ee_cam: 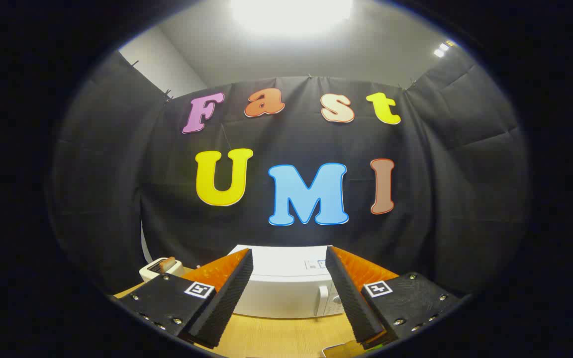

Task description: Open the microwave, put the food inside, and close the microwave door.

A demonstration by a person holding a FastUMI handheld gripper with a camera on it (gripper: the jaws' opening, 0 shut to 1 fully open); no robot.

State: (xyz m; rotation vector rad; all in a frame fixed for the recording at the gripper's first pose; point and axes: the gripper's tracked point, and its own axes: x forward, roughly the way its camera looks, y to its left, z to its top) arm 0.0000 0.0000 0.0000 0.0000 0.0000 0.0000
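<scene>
Step in hand: approach, door not yet opened. Claw (289,293) held with its fingers apart, nothing between them. Microwave (286,286), a white, smooth, boxy shell, sits shut on the pale wood-grain surface (276,338) just beyond the fingertips. Toaster (161,268) beyond the left finger. Food not identifiable. Next, probably: reach the door edge near the knobs and pull.

We log one toaster (161,269), pale, with a slice of bread (168,262) standing in its slot. It sits at the back of a light wooden surface (276,335). Behind the toaster we note the booth's black cloth wall (107,199), and high above the toaster a bright ceiling light (291,12) on a grey ceiling.
</scene>
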